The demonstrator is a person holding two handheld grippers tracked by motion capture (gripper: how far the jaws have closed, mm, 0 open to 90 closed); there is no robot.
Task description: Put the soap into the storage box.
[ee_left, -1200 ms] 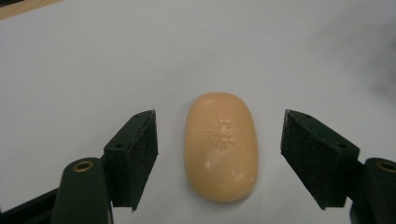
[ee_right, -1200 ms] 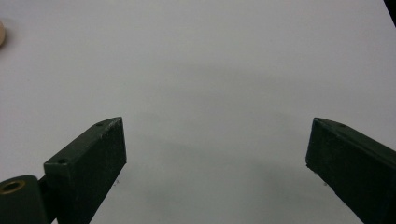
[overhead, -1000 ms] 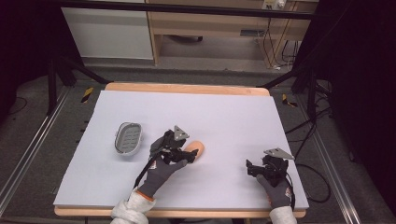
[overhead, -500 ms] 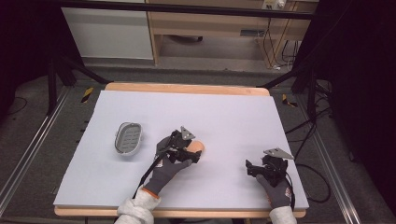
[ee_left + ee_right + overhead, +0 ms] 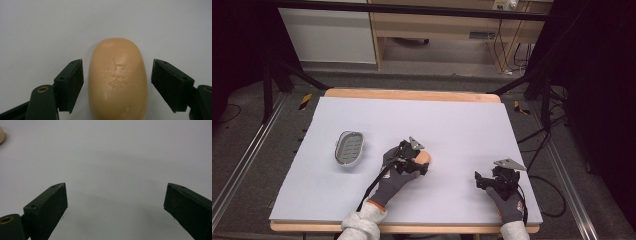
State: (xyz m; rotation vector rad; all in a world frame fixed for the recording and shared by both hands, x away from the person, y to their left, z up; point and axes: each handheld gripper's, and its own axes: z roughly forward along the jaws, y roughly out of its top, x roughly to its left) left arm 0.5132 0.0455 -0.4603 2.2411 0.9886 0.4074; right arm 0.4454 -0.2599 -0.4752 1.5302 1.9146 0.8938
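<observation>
A tan oval bar of soap [image 5: 116,80] with an embossed mark lies on the white table top, seen in the high view as a soap bar [image 5: 424,157] at the table's middle. My left gripper [image 5: 117,86] is open with one jaw on either side of the soap, small gaps showing on both sides. In the high view the left gripper [image 5: 412,159] covers most of the bar. My right gripper [image 5: 484,181] rests near the front right of the table, open and holding nothing; the right gripper [image 5: 116,202] view shows bare table between its jaws.
A grey oval soap dish [image 5: 349,148] with a ribbed floor sits to the left of the soap. The white table sheet [image 5: 462,120] spreads wide behind both grippers. A sliver of the soap [image 5: 1,134] shows at the right gripper view's top left corner.
My left gripper has moved a little right and forward over the soap, so its jaws now straddle the bar. The right gripper has stayed in place.
</observation>
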